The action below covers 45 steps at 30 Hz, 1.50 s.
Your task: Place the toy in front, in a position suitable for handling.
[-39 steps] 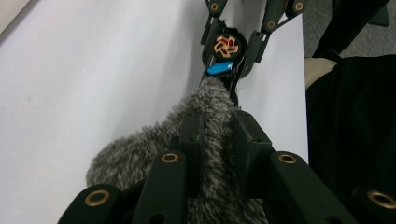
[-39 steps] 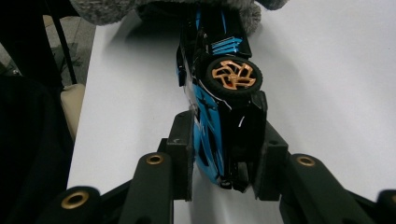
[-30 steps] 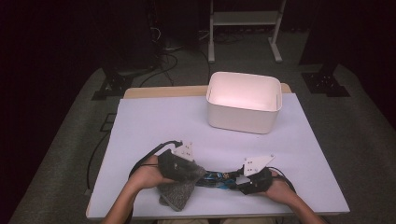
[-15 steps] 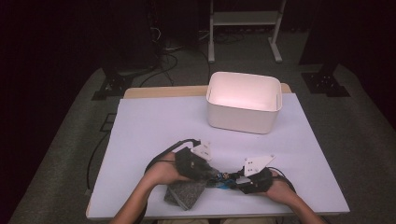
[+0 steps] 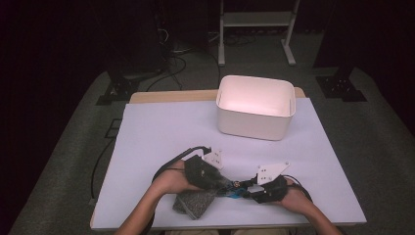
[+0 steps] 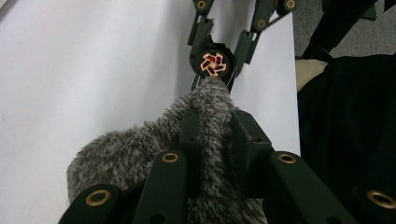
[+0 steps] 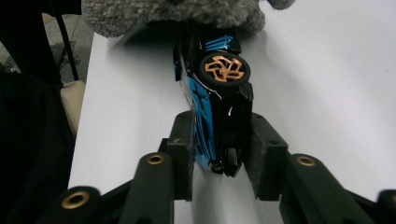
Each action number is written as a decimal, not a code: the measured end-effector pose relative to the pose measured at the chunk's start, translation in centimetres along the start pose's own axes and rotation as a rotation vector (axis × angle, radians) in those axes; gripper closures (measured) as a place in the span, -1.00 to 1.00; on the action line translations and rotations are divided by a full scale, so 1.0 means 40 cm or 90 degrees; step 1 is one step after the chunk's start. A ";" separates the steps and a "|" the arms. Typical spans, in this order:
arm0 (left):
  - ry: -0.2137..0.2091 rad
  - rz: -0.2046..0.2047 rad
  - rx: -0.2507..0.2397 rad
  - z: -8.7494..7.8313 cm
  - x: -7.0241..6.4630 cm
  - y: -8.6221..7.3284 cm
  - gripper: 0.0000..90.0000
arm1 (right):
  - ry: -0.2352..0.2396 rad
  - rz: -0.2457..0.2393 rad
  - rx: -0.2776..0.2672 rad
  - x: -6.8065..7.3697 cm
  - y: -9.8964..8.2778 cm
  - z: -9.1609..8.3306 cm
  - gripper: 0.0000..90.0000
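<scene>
A small blue and black toy car (image 5: 234, 188) with orange wheels (image 7: 224, 69) lies near the table's front edge. My right gripper (image 5: 241, 189) holds it by one end; its jaws have just been closing, and the pads (image 7: 181, 140) press on both sides of the car (image 7: 219, 93). My left gripper (image 5: 221, 182) is shut on a grey fluffy cloth (image 5: 195, 203). In the left gripper view the cloth (image 6: 126, 154) bunches between my left gripper's tips (image 6: 215, 116) and touches the car's wheel (image 6: 214, 64). In the right gripper view the cloth (image 7: 177, 14) covers the car's far end.
A white bin (image 5: 255, 105) stands at the back right of the white table (image 5: 161, 132). Black cables trail from both grippers. Dark clothing hangs by the table's front edge (image 7: 28, 140).
My left hand has slid to the right with the cloth, up to the car. The right hand has stayed in place on the car.
</scene>
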State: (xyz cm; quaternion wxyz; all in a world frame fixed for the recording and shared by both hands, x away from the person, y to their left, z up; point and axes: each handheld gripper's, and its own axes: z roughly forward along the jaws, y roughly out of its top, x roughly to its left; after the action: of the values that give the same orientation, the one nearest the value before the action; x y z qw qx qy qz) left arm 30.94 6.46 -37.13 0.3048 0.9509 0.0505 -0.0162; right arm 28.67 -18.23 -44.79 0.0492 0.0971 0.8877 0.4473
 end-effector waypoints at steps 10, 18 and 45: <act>-0.013 0.029 0.022 0.034 0.002 0.063 0.69 | 0.003 0.010 -0.004 0.001 0.000 0.003 0.52; -0.023 0.073 0.052 0.078 -0.006 0.139 0.69 | 0.005 0.015 -0.009 0.001 -0.001 0.004 0.51; 0.001 0.018 0.033 -0.007 0.009 0.019 0.69 | 0.003 0.013 -0.013 0.004 -0.001 0.009 0.51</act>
State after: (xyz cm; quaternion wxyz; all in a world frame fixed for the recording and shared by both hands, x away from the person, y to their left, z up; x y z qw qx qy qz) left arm 31.37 6.02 -36.48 0.2806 0.9591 0.0365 -0.0126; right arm 28.57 -17.95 -45.05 0.0434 0.1042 0.8824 0.4567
